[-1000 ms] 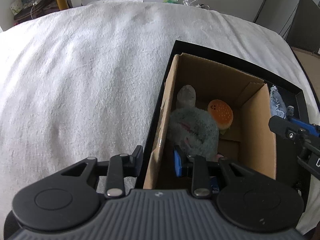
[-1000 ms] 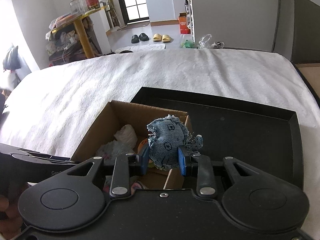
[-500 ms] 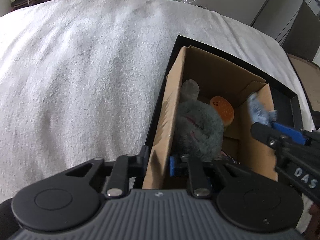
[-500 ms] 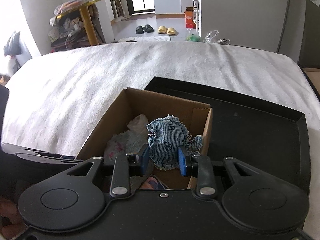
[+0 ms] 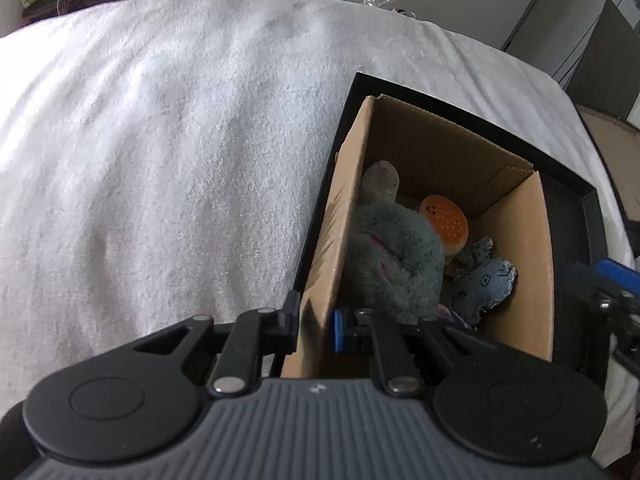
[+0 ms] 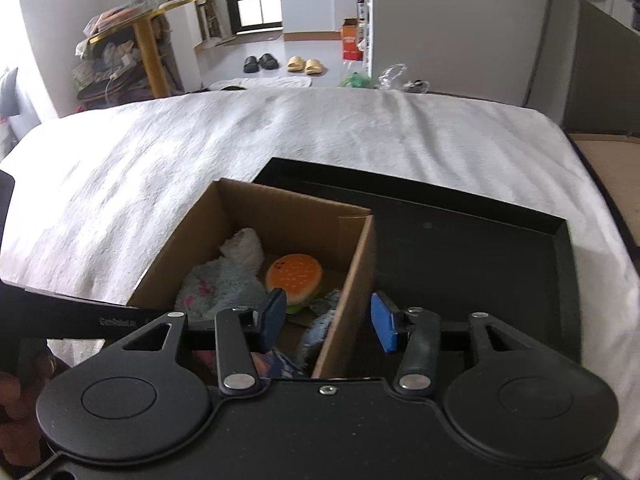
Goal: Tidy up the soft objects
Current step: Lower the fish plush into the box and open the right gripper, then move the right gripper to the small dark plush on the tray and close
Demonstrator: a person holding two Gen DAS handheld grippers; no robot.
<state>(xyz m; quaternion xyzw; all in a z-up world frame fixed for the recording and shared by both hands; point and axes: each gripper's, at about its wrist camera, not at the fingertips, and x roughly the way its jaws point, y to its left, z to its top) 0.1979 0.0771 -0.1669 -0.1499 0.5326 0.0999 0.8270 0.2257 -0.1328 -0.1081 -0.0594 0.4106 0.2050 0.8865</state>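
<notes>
An open cardboard box (image 5: 516, 236) stands in a black tray (image 5: 576, 188) on the white bed. Inside lie a grey plush (image 5: 392, 256), an orange burger toy (image 5: 444, 222) and a denim toy (image 5: 484, 284). My left gripper (image 5: 316, 322) is shut on the box's left wall. In the right wrist view the box (image 6: 288, 216) holds the burger toy (image 6: 294, 276), the pale plush (image 6: 220, 288) and the denim toy (image 6: 320, 326). My right gripper (image 6: 328, 320) is open and empty, straddling the box's right wall.
The white blanket (image 5: 160, 152) covers the bed to the left. The black tray floor (image 6: 460, 272) lies right of the box. Slippers (image 6: 304, 65) and a cluttered yellow shelf (image 6: 132, 60) stand on the floor beyond the bed.
My right gripper opened and dropped the denim toy into the box. My left gripper closed on the box's left wall.
</notes>
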